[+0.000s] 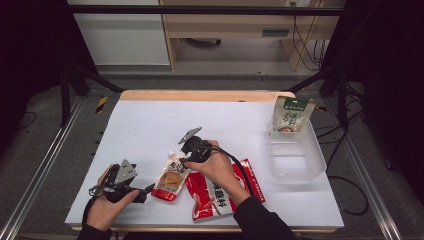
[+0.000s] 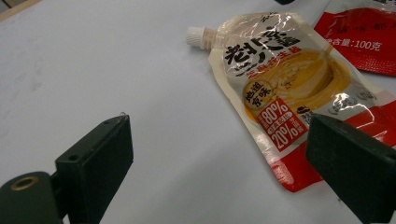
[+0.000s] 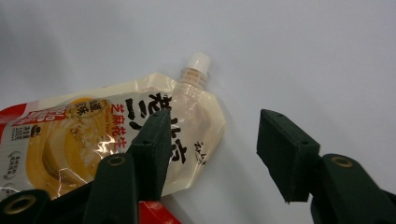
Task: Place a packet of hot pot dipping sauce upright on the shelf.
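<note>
A spouted sauce pouch (image 1: 171,179) with a yellow picture and a white cap lies flat on the white table top (image 1: 150,125). My right gripper (image 1: 186,160) hovers low over the pouch's spout end. In the right gripper view its jaws (image 3: 212,140) stand open, one over the pouch (image 3: 93,140) near its top corner and the other over bare table, with no pad pressing. My left gripper (image 1: 147,191) rests near the front left edge, open (image 2: 219,140), pointing at the pouch (image 2: 285,84) with nothing between its jaws.
A red flat packet (image 1: 215,192) lies right of the pouch, partly under the right forearm, and its edge (image 2: 364,37) touches the pouch. A clear plastic bin (image 1: 320,160) stands at the right with a green-and-white pouch (image 1: 291,114) upright at its far end.
</note>
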### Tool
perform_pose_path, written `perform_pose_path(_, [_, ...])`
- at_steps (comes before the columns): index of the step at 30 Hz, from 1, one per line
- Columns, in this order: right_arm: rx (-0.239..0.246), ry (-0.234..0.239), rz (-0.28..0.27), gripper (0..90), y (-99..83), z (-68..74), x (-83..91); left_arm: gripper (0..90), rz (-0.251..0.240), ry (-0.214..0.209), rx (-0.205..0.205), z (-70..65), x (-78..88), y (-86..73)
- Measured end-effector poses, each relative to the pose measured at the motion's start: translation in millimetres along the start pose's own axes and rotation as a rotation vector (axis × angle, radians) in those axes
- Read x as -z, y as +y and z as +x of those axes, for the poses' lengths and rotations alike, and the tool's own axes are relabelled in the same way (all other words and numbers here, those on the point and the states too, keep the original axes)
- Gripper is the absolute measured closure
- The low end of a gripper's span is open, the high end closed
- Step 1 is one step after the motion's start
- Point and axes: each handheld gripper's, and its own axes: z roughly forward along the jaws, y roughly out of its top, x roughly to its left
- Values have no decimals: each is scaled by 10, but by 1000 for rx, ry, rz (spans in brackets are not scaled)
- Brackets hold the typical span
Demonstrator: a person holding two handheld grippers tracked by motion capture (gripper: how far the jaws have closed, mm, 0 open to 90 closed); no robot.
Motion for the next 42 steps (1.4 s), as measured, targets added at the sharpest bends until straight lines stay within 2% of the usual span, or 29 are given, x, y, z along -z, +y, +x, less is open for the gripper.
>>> perform_pose_path(12, [-59,38,36,490,-76,-14,-181,79,9,-4,-10,4,-4,3])
perform_pose_path(18, [-77,45,42,497,-118,-26,-216,80,0,-6,-5,-8,-15,6])
perform_pose_path(23, [-125,75,40,532,-191,-51,-235,80,1,-7,-6,-10,-16,7])
perform_pose_path(25, [-124,79,37,546,-210,-41,-238,80,2,-6,-6,-11,-17,8])
perform_pose_path(28, [-132,88,37,591,-227,-11,-244,80,4,-7,-9,-11,-19,9])
perform_pose_path(31, [-130,77,36,672,-232,20,-248,80,11,-7,-18,-2,-13,12])
perform_pose_path(32, [-130,77,36,672,-232,20,-248,80,11,-7,-18,-2,-13,12])
perform_pose_path(33, [-113,73,34,716,-234,40,-252,80,3,-7,-8,-1,-15,12])
perform_pose_path(36, [-103,66,39,766,-229,51,-251,80,3,-7,-8,5,-17,12])
perform_pose_path(37, [-96,69,38,824,-225,62,-252,80,2,-8,-6,6,-17,12])
perform_pose_path(42, [-68,62,1,889,-189,80,-212,85,-15,-5,5,42,17,21])
